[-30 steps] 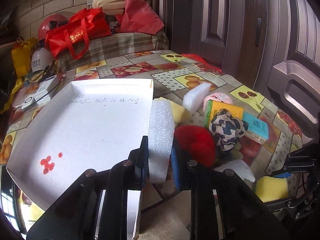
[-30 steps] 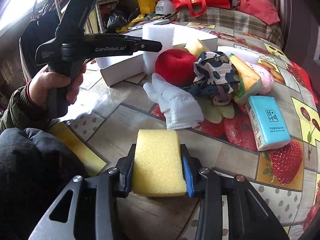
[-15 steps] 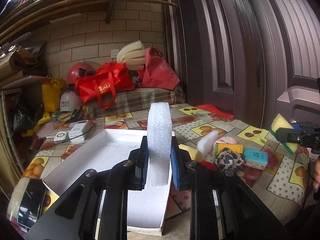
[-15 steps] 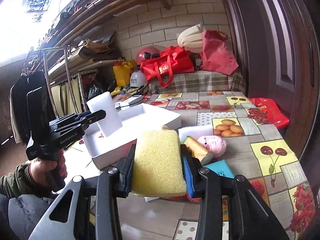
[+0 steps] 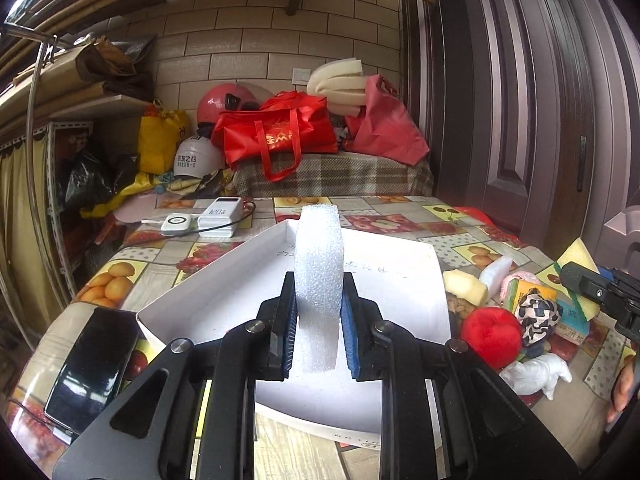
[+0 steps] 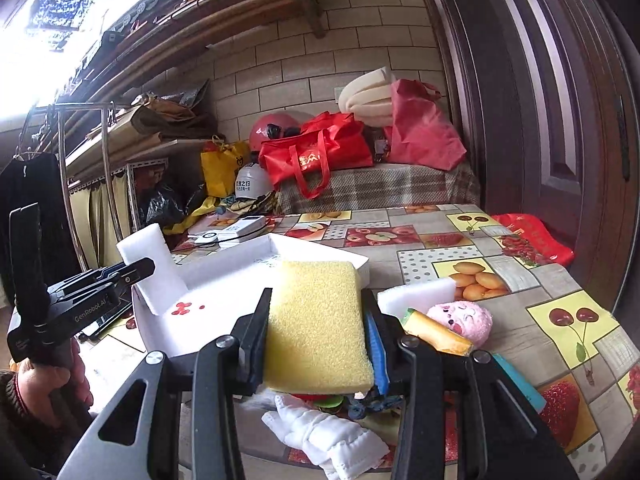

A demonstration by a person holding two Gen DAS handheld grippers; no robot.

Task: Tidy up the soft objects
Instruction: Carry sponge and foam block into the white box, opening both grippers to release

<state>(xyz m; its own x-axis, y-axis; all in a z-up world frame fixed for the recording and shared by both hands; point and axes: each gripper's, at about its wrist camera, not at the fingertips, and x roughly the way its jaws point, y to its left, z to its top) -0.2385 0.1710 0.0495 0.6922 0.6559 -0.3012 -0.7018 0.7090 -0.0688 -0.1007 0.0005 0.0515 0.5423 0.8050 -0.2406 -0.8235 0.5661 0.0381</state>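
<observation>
In the left wrist view, the left gripper [image 5: 319, 328] is clamped on a white foam block [image 5: 319, 276], which stands upright between the blue-padded fingers, raised above the open white box [image 5: 208, 300] on the fruit-print tablecloth [image 5: 120, 276]. A black phone [image 5: 90, 364] lies just left of the box's near corner. To the right of the box sits a loose cluster of soft items: a white stuffed toy [image 5: 536, 374] nearest, then a red plush ball [image 5: 490, 332], a black-and-white patterned cloth bundle [image 5: 536, 314], a pale yellow sponge piece [image 5: 464, 286] and a small white foam wedge [image 5: 496, 274]. In the right wrist view, the right gripper [image 6: 318, 340] grips a yellow sponge [image 6: 316, 324] flat between its fingers, held in the air just in front of the box's right edge, above the white toy. Beside it on the table rest a pink plush face [image 6: 462, 318], a yellow-wrapped packet [image 6: 436, 334] and a white foam slab [image 6: 416, 294]. At the left of this view, a hand [image 6: 52, 380] holds the other gripper with its foam block over the box, whose floor carries red spots [image 6: 182, 307]. Farther back, two white power banks [image 5: 218, 218] lie on the tablecloth, and beyond them a red tote bag [image 5: 276, 134], a pink helmet [image 5: 226, 102] and a white helmet [image 5: 196, 158] crowd a plaid-covered bench [image 5: 340, 176] against the brick wall [image 5: 240, 52].
</observation>
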